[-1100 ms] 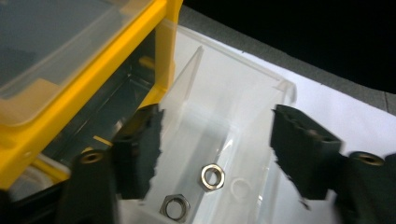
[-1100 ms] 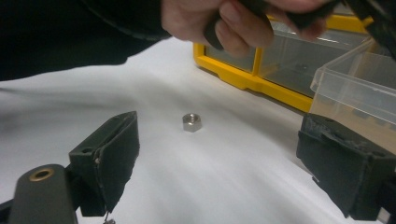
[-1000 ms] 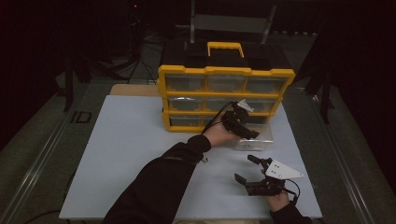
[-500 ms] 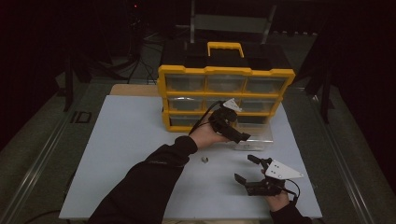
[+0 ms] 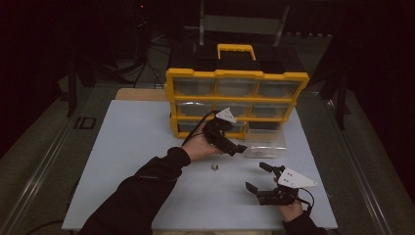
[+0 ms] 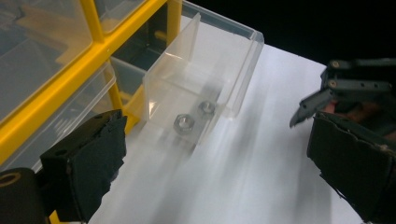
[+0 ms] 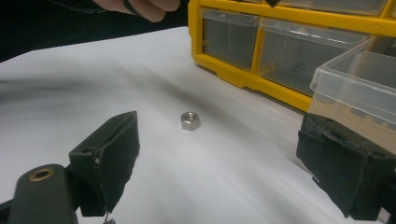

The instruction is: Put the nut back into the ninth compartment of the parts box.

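Two nuts (image 6: 192, 116) in pulled-out drawer (image 6: 243, 60); third nut (image 5: 214, 167) on table (image 5: 122, 147) left of it.

1. Lying across the middle of the room: a white table top (image 5: 122, 147), lit brighter than all around it.
2. Showing at the far left corner of the table: a strip of bare wood (image 5: 139, 94).
3. Stretching along both sides: grey floor (image 5: 44, 142), with a metal rail (image 5: 39, 171) running along the left.
4. Standing behind in the gloom: a grey chair (image 5: 242, 22) and dark stands (image 5: 73, 73).
5. Fading into near-black at the back: the rest of the room.
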Demonstrator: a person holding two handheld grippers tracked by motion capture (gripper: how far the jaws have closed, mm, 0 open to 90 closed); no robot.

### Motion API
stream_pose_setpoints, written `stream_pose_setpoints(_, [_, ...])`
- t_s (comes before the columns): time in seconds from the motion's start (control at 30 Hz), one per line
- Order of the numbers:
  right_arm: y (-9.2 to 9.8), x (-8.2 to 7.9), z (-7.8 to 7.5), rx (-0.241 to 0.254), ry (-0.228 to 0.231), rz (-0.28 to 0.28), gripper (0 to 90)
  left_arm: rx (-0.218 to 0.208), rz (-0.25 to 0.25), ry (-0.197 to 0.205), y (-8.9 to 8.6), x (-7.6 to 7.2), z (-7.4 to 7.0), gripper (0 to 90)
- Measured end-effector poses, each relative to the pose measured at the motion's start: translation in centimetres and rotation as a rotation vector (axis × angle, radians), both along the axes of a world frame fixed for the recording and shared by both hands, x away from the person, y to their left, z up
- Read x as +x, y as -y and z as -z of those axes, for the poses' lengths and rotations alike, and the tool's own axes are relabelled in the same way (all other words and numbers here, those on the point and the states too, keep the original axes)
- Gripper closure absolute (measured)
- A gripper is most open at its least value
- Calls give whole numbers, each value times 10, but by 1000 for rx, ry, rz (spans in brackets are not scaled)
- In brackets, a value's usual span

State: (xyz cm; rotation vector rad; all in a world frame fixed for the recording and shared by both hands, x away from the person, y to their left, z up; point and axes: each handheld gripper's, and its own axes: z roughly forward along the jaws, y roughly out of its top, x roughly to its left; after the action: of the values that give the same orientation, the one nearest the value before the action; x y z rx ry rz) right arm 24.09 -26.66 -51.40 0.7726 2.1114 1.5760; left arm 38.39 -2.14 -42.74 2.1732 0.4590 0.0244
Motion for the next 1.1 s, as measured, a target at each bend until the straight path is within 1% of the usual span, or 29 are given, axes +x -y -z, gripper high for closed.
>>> stream_pose_setpoints(0.1, [0, 0, 0, 1, 0, 1, 133, 16, -6, 14, -8, -3, 4, 40])
stream_pose_setpoints(0.17, [0, 0, 0, 0, -1, 0, 133, 24, 0, 13, -12, -5, 6, 40])
stream_pose_setpoints(0.2, [0, 0, 0, -1, -1, 0, 133, 31, -5, 20, -13, -6, 7, 40])
stream_pose_setpoints(0.3, [0, 0, 0, -1, -1, 0, 133, 42, -2, 19, -19, -9, 11, 40])
stream_pose_setpoints(0.43, [0, 0, 0, -1, -2, 1, 133, 46, 0, 8, -26, -11, 16, 49])
stream_pose_setpoints(0.5, [0, 0, 0, -2, -1, 1, 133, 44, -7, 7, -28, -12, 18, 49])
stream_pose_setpoints(0.53, [0, 0, 0, -2, -1, 1, 133, 46, -3, 2, -32, -12, 20, 49])
stream_pose_setpoints(0.67, [-1, 0, 0, -1, -2, 1, 133, 50, -5, 1, -37, -14, 25, 60])
stream_pose_setpoints(0.7, [-1, 0, 0, -2, -2, 1, 133, 49, 1, -4, -38, -15, 27, 61])
stream_pose_setpoints(0.77, [-1, 1, 1, -3, -3, 0, 134, 46, 0, -1, -40, -15, 29, 89])
stream_pose_setpoints(0.9, [-1, 1, 1, -6, -1, -2, 133, 40, 15, -6, -43, -17, 36, 136])
stream_pose_setpoints(0.93, [-1, 1, 1, -5, -2, -1, 133, 49, 15, -1, -44, -18, 38, 140])
stream_pose_setpoints(0.97, [-1, 1, 1, -3, -3, 0, 133, 57, 27, 2, -45, -18, 42, 147])
stream_pose_setpoints(1.03, [0, 1, 1, -4, -6, 1, 133, 62, 31, 2, -45, -19, 46, 182])
stream_pose_setpoints(1.1, [-1, 1, 1, -5, -7, -1, 133, 64, 42, -6, -45, -21, 51, 214])
